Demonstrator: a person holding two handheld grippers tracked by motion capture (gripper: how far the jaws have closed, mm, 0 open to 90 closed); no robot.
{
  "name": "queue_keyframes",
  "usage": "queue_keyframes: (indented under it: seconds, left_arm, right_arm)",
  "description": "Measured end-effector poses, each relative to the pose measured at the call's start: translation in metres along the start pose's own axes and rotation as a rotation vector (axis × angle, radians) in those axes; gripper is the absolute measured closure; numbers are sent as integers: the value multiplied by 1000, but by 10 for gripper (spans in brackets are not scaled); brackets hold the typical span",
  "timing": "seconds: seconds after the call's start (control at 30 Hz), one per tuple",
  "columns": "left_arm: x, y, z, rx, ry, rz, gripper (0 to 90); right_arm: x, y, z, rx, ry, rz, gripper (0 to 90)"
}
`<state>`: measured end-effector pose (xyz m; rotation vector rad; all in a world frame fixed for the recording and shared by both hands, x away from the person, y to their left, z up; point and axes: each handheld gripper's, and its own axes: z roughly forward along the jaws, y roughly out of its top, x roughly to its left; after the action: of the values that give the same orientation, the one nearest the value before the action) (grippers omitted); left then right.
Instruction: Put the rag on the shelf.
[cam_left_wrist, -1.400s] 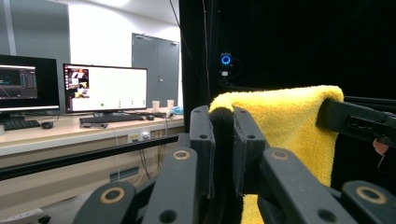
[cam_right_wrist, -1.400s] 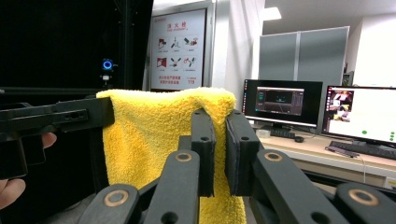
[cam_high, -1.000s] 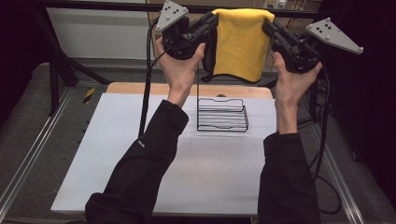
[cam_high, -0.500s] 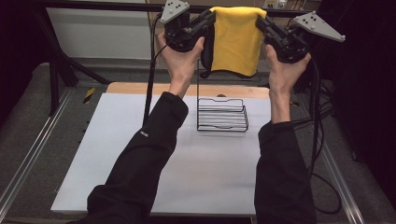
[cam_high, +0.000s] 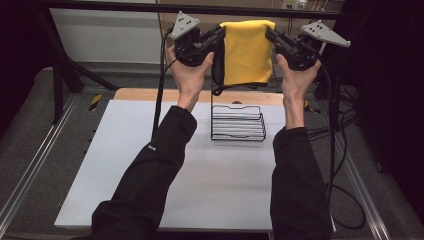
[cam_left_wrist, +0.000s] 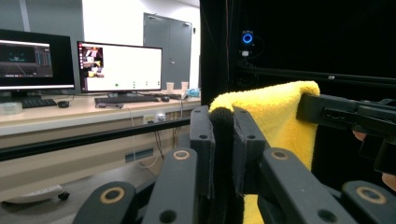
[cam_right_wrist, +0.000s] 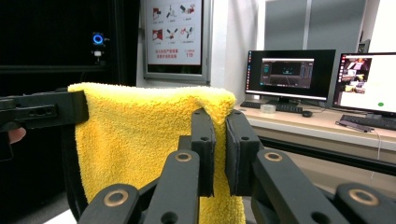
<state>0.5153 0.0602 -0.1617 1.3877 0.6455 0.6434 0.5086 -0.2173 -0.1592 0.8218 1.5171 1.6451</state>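
While both arms reach toward the top centre of the high view, the left gripper (cam_high: 220, 36) and right gripper (cam_high: 270, 36) each pinch an upper corner of the yellow towel (cam_high: 247, 52) — hanging spread between them, above the black wire rack (cam_high: 238, 122).

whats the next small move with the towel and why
Probably lower both hands toward the wire rack. The yellow towel hangs stretched between the left gripper and right gripper, each shut on a top corner, held high above the rack on the table.
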Motion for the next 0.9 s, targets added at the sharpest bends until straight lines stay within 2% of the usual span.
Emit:
queue_keyframes:
  seconds: [0.4, 0.5, 0.73, 0.9]
  left_arm:
    - [-2, -32, -3, 58, -20, 19, 805]
    - [-3, -38, -3, 74, -37, 15, 805]
    - [-7, -42, -9, 93, -70, 29, 804]
    - [-12, -43, -14, 134, -85, 32, 803]
  right_arm:
    - [-2, -29, -10, 75, 6, 9, 837]
    - [-3, -36, -15, 84, 13, 15, 837]
    - [-3, -43, -28, 98, 40, 25, 833]
    - [1, -42, -37, 133, 51, 30, 831]
